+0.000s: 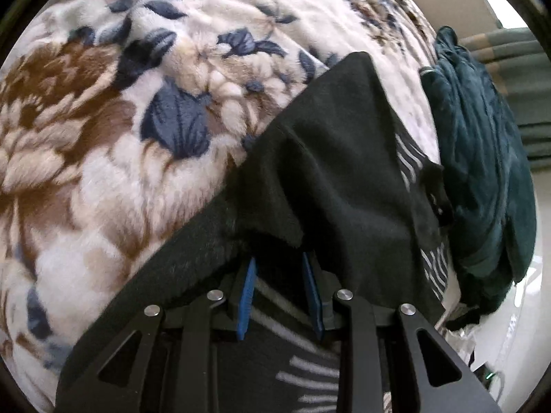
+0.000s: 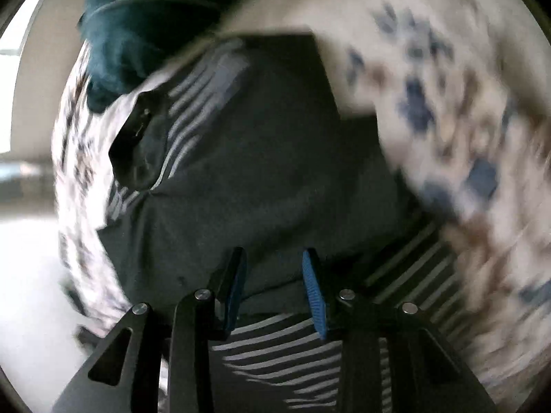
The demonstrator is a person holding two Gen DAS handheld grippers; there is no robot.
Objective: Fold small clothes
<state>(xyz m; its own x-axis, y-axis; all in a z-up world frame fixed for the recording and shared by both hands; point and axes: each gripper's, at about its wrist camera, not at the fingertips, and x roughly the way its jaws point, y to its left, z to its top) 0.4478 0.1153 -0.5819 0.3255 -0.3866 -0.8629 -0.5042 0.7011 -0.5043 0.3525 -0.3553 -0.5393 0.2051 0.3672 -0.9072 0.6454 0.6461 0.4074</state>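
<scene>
A black garment with white stripes (image 1: pixel 344 172) lies on a floral plush blanket (image 1: pixel 120 158). One fold of it is lifted and drapes over the tips of my left gripper (image 1: pixel 279 258). The blue pads (image 1: pixel 246 296) pinch that fold, and striped cloth shows between them. In the blurred right wrist view the same garment (image 2: pixel 258 155) lies folded and flat on the blanket (image 2: pixel 447 86). My right gripper (image 2: pixel 273 254) hovers over its near edge with the blue pads (image 2: pixel 313 292) apart and nothing pinched between them.
A dark teal plush cloth (image 1: pixel 482 158) is heaped at the bed's edge beside the garment, also seen as the teal cloth (image 2: pixel 137 17) in the right wrist view. Beyond it is a pale floor (image 2: pixel 27 258) and a striped curtain (image 1: pixel 516 69).
</scene>
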